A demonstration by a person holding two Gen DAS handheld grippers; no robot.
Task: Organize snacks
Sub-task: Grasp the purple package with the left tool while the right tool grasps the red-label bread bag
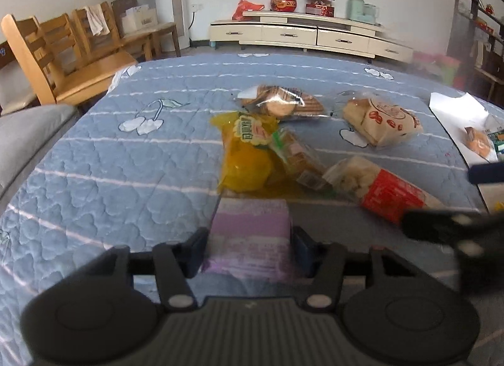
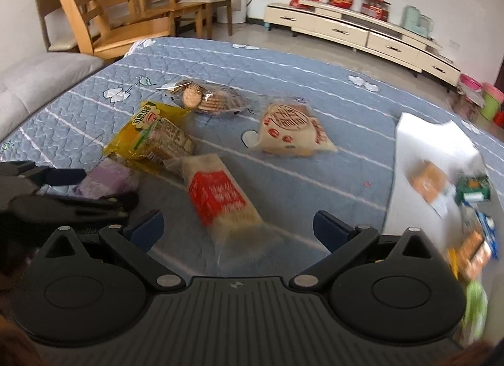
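- Surface: blue quilt (image 1: 94, 151) with cherry print; grey cushion (image 1: 25, 133) at its left edge, wooden chairs (image 1: 72, 51) far left, cream cabinet (image 1: 302, 32) along the far wall.
- Left gripper (image 1: 250, 249): jaws clenched on a purple pack (image 1: 252, 237), pads pressing both its sides. In the right wrist view the same gripper (image 2: 78, 189) sits at the near left with the purple pack (image 2: 107, 180) between its fingers, low over the quilt.
- Yellow pack (image 1: 245, 158): just beyond the purple pack, left of centre, flat on the quilt. A brown wrapped bar (image 1: 299, 161) lies on its right edge, overlapping it.
- Clear cookie bag (image 1: 280, 103): far side of the yellow pack, close to it; contact not resolvable.
- Red-label pack (image 1: 381, 189): right of the bar, near side of the group. In the right wrist view it (image 2: 220, 196) lies directly ahead of the right gripper.
- Beige bag (image 1: 381, 120) with red print: far right of the group, apart from the cookie bag.
- Right gripper (image 2: 239, 227): jaws released, spread wide, nothing between them; the near end of the red-label pack lies in the gap below, blurred.
- White sheet (image 2: 434, 142): right edge of the quilt, carrying several small packets (image 2: 428, 183), blurred; kinds not legible.
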